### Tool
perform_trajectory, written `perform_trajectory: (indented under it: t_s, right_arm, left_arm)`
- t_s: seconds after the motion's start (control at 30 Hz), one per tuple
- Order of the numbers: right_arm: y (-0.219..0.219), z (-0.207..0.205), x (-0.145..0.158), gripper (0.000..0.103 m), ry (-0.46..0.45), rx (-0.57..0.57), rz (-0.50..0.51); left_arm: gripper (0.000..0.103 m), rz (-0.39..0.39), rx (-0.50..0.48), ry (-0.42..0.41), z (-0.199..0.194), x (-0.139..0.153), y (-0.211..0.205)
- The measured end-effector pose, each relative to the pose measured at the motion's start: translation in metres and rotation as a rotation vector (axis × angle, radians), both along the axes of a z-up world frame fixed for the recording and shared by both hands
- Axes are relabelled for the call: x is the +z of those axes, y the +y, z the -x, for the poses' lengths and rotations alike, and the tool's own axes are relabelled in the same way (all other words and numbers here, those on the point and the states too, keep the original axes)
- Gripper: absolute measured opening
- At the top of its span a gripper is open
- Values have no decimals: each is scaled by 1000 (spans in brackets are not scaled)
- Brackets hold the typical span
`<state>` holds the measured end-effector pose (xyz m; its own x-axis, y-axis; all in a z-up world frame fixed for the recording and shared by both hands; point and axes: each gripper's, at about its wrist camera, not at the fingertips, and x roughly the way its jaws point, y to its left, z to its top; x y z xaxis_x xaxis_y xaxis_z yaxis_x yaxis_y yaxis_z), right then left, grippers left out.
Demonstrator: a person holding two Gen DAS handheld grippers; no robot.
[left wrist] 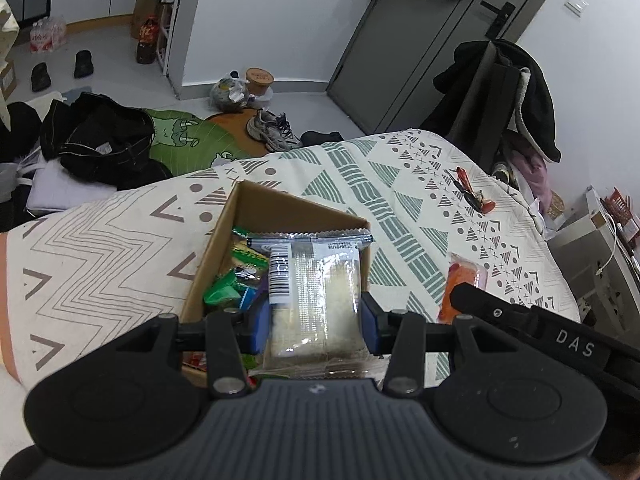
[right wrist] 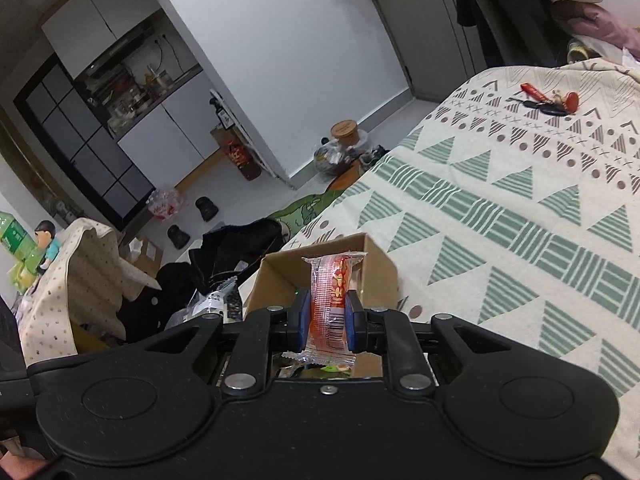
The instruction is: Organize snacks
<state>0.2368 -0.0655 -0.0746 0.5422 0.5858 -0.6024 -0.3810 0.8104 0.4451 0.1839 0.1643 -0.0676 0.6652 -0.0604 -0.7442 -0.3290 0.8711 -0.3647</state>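
Cardboard box (left wrist: 224, 240): matt brown corrugated paper. Clear wrapper (left wrist: 316, 292): glossy crinkled plastic film, white paper barcode label. Orange-red packet (right wrist: 334, 300): shiny transparent film, crimped ends. Left tongs (left wrist: 316, 328) and right tongs (right wrist: 327, 322): matt black plastic, blue rubbery pads, bare metal rivets. Bedspread (right wrist: 520, 208): matt woven cloth, printed pattern. Keys (right wrist: 548, 102): glossy red plastic tags.

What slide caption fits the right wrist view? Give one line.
Right gripper shut on an orange plastic-wrapped snack packet over the open brown cardboard box on the patterned bedspread.
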Motion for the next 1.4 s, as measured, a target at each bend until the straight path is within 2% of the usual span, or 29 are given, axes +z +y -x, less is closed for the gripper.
perform_trajectory:
  t_s: [0.33, 0.5, 0.6, 0.77, 0.93, 1.03, 1.17, 1.27, 1.4]
  right_arm:
    - [32, 1, -4, 17, 21, 31, 26]
    - [44, 2, -6, 19, 38, 53, 29]
    - [45, 4, -4, 28, 46, 49, 26]
    - [34, 8, 2, 33, 37, 21, 40]
    - [16, 16, 9, 50, 11, -7, 60]
    - [4, 22, 15, 54, -6, -24, 69]
    - [-12, 29, 25, 71, -28, -42, 64]
    - [-21, 34, 31, 76, -44, -46, 72]
    - [-33, 42, 35, 79, -54, -53, 77]
  left_arm:
    - [49, 6, 31, 11, 2, -3, 26]
    - [67, -5, 44, 25, 5, -2, 37]
    - [75, -10, 55, 25, 8, 0, 43]
    - [85, -30, 55, 18, 14, 4, 45]
    - [87, -33, 50, 39, 19, 9, 41]
    - [89, -41, 52, 30, 23, 15, 37]
    - [93, -65, 40, 16, 28, 26, 28]
    - [98, -90, 20, 4, 33, 35, 20]
    - [101, -115, 7, -14, 39, 45, 10]
